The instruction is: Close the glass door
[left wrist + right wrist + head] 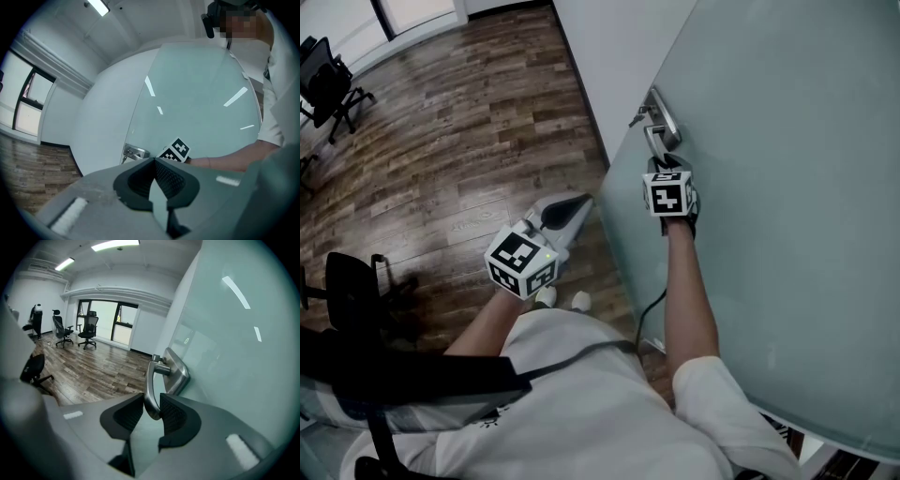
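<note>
our right gripper (152,411) clamps the lever handle (151,380) of the glass door (234,357) just ahead; our left gripper (153,161) is clenched on nothing. the smooth lever may slip from the pads (172,416) if we pull askew.

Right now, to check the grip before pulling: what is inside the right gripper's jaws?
The door handle, its lever end clamped between the right gripper's pads. The contact faces themselves are covered.

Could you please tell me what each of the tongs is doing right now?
Left tongs: closed, empty.
Right tongs: closed on the door handle.
</note>
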A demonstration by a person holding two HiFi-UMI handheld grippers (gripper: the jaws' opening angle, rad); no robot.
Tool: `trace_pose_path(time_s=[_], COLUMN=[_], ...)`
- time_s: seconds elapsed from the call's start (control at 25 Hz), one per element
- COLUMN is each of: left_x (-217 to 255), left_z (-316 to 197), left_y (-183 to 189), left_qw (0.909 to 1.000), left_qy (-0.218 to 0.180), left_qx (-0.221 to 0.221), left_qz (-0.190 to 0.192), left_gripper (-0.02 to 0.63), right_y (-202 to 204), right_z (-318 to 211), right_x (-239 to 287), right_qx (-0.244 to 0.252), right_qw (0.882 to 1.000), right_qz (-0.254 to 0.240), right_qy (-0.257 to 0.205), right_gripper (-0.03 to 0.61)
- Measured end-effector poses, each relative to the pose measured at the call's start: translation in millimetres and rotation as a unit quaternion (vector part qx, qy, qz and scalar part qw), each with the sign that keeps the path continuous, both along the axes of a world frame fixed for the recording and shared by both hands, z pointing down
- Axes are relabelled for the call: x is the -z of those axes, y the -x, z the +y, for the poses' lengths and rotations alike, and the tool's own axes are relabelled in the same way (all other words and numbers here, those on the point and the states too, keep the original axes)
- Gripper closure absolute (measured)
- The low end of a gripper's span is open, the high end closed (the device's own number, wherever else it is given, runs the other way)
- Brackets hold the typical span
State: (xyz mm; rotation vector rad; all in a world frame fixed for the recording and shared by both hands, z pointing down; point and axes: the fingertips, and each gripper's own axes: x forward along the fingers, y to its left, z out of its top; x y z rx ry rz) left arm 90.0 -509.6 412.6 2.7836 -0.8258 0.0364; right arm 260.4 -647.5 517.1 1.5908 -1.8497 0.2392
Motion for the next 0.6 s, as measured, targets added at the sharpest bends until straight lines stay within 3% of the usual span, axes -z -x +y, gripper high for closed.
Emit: trace_pose_path(time_s=[0.6], left_x=[-2.3], left_z=[-1.3], left_y=[13.9], left_qw=[1.0000], left_qy=[0.001], left_qx=[-0.003], left_qz=[0.001], left_gripper=[0.614], right_y=[2.3], right_z=[2.3], right_x=[-0.9], right_qx=[0.010], right_qw=[1.000], right_qz=[-0.012], right_qy=[0.022], right_gripper=[0.483])
